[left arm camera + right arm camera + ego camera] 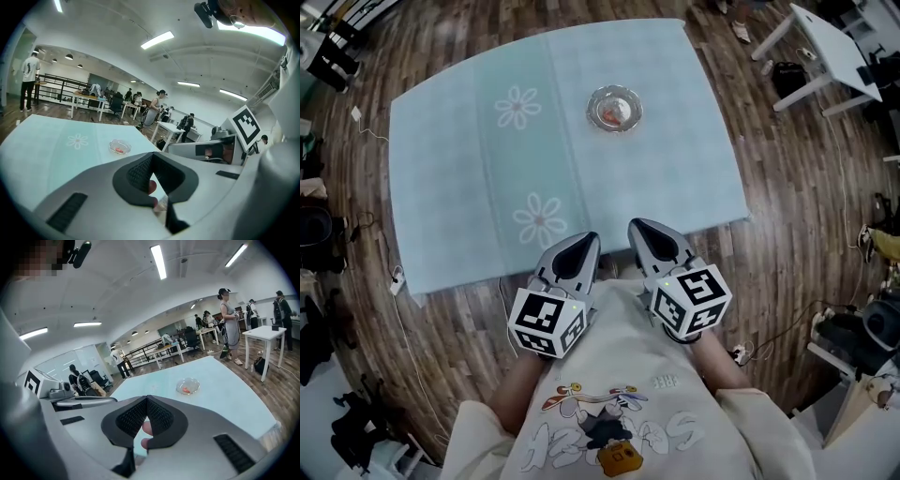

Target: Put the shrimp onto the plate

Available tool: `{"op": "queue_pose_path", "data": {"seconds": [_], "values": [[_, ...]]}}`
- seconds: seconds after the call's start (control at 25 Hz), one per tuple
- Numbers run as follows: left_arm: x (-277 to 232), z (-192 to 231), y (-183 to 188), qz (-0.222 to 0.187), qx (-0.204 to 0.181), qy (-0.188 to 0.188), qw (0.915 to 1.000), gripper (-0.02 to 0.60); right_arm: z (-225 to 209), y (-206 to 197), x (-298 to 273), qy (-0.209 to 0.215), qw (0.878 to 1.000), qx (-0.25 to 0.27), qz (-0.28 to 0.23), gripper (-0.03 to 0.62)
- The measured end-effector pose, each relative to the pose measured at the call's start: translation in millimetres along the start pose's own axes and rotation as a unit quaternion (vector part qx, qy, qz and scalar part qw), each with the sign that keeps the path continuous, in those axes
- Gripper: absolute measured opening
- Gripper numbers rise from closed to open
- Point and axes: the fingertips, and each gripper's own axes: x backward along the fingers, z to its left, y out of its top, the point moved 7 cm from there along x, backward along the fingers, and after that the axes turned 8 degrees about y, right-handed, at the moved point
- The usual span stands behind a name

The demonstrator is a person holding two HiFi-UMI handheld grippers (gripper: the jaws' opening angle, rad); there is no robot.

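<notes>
Head view: the shrimp (613,113) lies in the plate (631,97) on the table (459,178), well apart from the left gripper (588,237) and right gripper (636,226). Left gripper view: jaws together, empty. Right gripper view: likewise. The task looks done, so both are best kept clear.

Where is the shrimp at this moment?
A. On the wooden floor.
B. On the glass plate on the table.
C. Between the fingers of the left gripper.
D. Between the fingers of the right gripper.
B: the pink shrimp lies on the glass plate on the table, while the left gripper and the right gripper are both shut and empty near the person's body.
</notes>
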Motion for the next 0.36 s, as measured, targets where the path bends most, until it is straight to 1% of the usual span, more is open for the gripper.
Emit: {"op": "queue_pose_path", "data": {"seconds": [0.08, 0.2, 0.36], "values": [[1, 4, -2, 0.001, 0.005, -0.001, 1.0000, 0.008, 0, -1, -1, -0.008, 1.000, -0.003, -0.002, 0.023], [6, 14, -14, 0.011, 0.020, -0.003, 0.9997, 0.008, 7, -6, -3, -0.021, 1.000, 0.001, -0.001, 0.023], [6, 27, -36, 0.037, 0.041, -0.005, 0.9984, 0.008, 10, -22, -1, -0.040, 0.999, 0.019, 0.023, 0.023]]}}
